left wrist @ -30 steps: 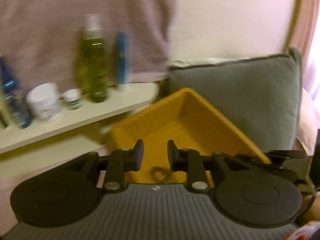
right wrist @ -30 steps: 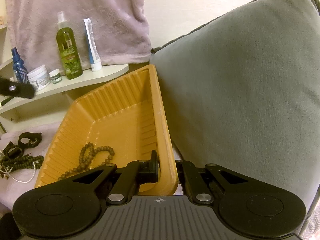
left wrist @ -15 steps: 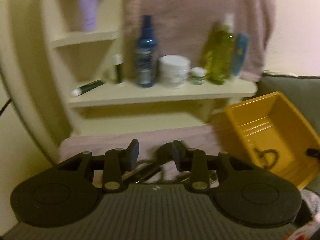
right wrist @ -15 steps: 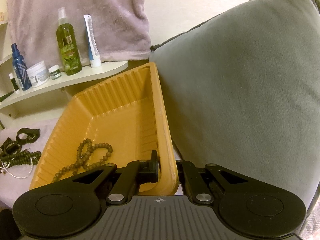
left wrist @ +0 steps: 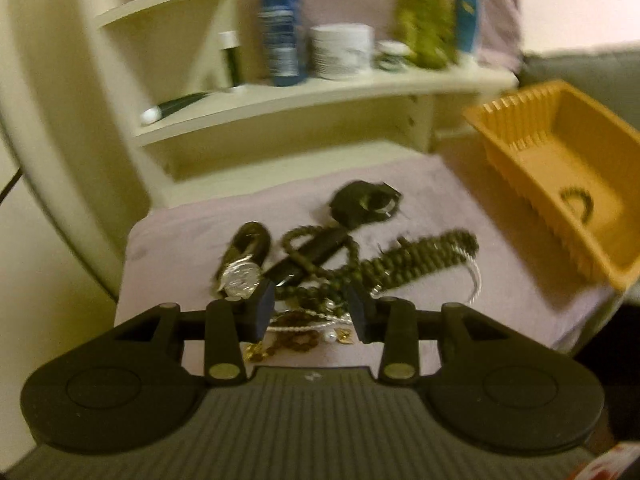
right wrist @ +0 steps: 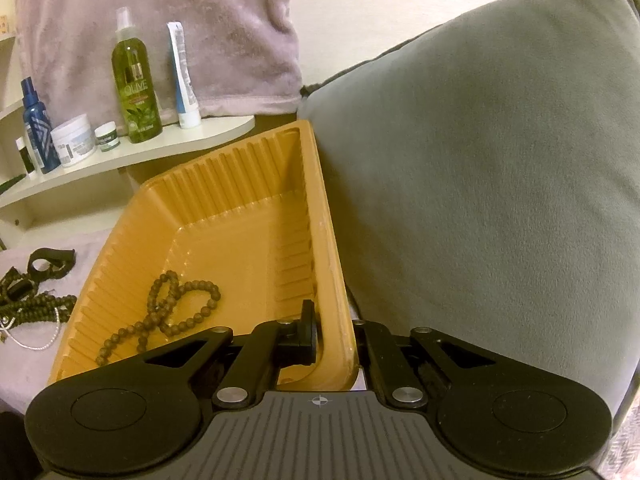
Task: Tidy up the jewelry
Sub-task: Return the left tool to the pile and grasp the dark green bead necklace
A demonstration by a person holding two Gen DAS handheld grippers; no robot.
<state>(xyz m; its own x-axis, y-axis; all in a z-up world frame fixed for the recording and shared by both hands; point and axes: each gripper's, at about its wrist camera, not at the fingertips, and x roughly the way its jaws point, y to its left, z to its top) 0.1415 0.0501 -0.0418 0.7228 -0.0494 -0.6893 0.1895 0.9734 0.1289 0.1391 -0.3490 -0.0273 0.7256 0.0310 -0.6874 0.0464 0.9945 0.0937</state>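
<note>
A pile of jewelry (left wrist: pixel 340 256) lies on a lilac cloth (left wrist: pixel 176 240): a silver-faced watch (left wrist: pixel 240 276), dark bead strands, a black watch (left wrist: pixel 364 202), pearls and gold bits. My left gripper (left wrist: pixel 312 312) is open and empty, just above the pile's near edge. An orange tray (right wrist: pixel 224 216) holds a brown bead necklace (right wrist: pixel 168 308). My right gripper (right wrist: pixel 334 340) is shut on the tray's right wall. The tray also shows at the right of the left wrist view (left wrist: pixel 560 160).
A cream shelf (left wrist: pixel 320 88) behind the cloth carries a blue bottle (right wrist: pixel 36 128), a white jar (right wrist: pixel 74 140), a green bottle (right wrist: pixel 134 84) and a tube (right wrist: pixel 182 80). A grey cushion (right wrist: pixel 480 184) stands right of the tray. A mauve towel (right wrist: pixel 160 20) hangs behind.
My left gripper has swung left from the tray and down over the jewelry pile. My right gripper has kept its hold on the tray, which barely moved.
</note>
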